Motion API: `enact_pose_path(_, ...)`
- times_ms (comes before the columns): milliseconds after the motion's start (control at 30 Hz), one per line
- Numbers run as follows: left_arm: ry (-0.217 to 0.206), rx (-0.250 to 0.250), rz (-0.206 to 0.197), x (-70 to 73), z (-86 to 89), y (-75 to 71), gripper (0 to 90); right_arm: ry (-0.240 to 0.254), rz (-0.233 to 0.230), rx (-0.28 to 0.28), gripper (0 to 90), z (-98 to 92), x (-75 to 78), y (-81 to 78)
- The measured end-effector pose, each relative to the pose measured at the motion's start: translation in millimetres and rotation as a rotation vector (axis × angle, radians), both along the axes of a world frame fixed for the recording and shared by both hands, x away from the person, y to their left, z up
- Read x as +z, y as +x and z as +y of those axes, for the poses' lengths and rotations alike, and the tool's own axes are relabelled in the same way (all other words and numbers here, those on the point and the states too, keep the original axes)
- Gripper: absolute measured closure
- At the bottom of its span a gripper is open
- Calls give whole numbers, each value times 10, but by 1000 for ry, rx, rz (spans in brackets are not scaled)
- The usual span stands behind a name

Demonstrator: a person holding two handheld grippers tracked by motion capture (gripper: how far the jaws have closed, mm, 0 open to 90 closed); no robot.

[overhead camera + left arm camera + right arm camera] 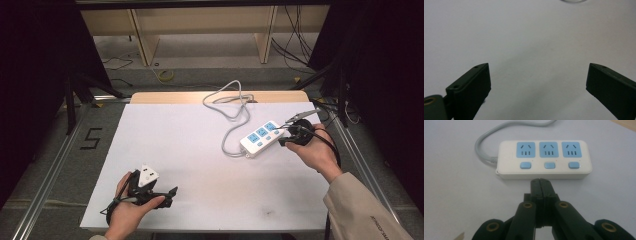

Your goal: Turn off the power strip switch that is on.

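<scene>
1. White plastic power strip with three blue sockets lies at the right of the white tabletop in the high view, its grey cord looping toward the far edge. The right gripper sits just beside the strip's right end; the left gripper rests near the front left corner, well apart.
2. Left gripper view: its black jaws stand spread wide over bare tabletop.
3. Right gripper view: the jaws are pressed together, empty, their tips just short of the strip's near side, below the middle blue switch.

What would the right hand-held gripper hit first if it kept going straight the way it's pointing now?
Most likely the power strip: the shut right hand-held gripper points at its near side wall, roughly below the middle switch. How much gap remains is hard to judge.
</scene>
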State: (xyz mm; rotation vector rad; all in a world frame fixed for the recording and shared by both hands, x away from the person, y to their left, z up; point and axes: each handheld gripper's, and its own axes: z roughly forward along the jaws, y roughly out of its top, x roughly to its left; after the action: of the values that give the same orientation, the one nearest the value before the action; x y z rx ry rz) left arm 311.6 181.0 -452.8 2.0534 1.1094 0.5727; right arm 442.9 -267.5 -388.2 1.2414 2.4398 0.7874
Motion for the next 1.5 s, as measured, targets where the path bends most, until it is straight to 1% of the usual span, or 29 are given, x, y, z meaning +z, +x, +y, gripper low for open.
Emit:
enact_pose_path(200,-1,1,3,-2,-2,0,53,-10,16,-1,900,32,-1,80)
enact_pose_path(567,-4,1,0,-2,1,-2,54,-33,24,-8,900,87,23,214)
enact_pose_path(600,1,-1,-1,-1,3,1,54,-34,26,-8,900,90,24,224)
enact_pose_path(1067,1,-2,2,2,-6,-3,56,-45,46,-16,900,118,-8,320)
enact_pose_path(1500,-5,-1,2,-2,-3,-1,56,-63,57,-15,900,225,-3,445)
